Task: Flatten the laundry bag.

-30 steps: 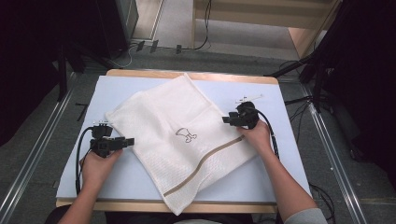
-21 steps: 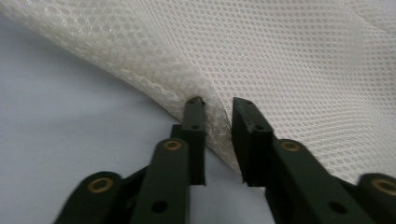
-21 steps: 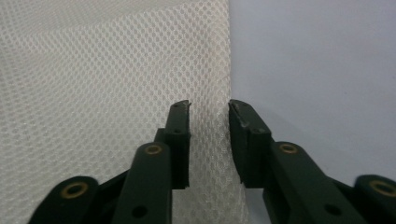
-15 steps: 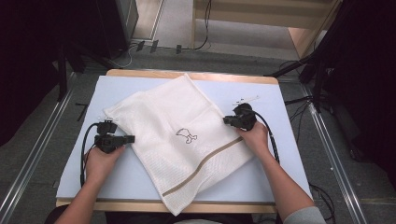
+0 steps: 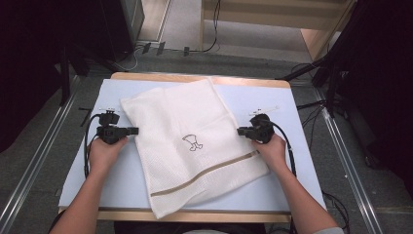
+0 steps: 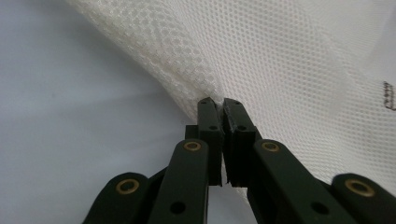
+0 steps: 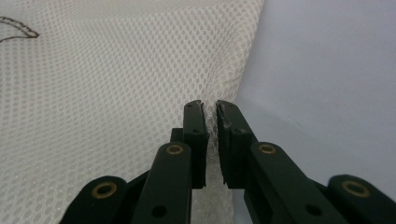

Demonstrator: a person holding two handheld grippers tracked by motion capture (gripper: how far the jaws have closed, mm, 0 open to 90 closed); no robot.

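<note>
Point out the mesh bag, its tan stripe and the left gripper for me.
mesh bag (image 5: pixel 180 112): high view, on the plain white weave of its upper half.
tan stripe (image 5: pixel 204 171): high view, midway along the band near the bag's lower end.
left gripper (image 6: pixel 223 103): left gripper view, between the fingertips pinching the bag's edge.

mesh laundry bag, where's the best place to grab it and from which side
Grip the mesh laundry bag at its two side edges, coming in level from left and right. It lies flat, so only the thin edges offer a pinch. The left tool and right tool are shut on those edges.
</note>
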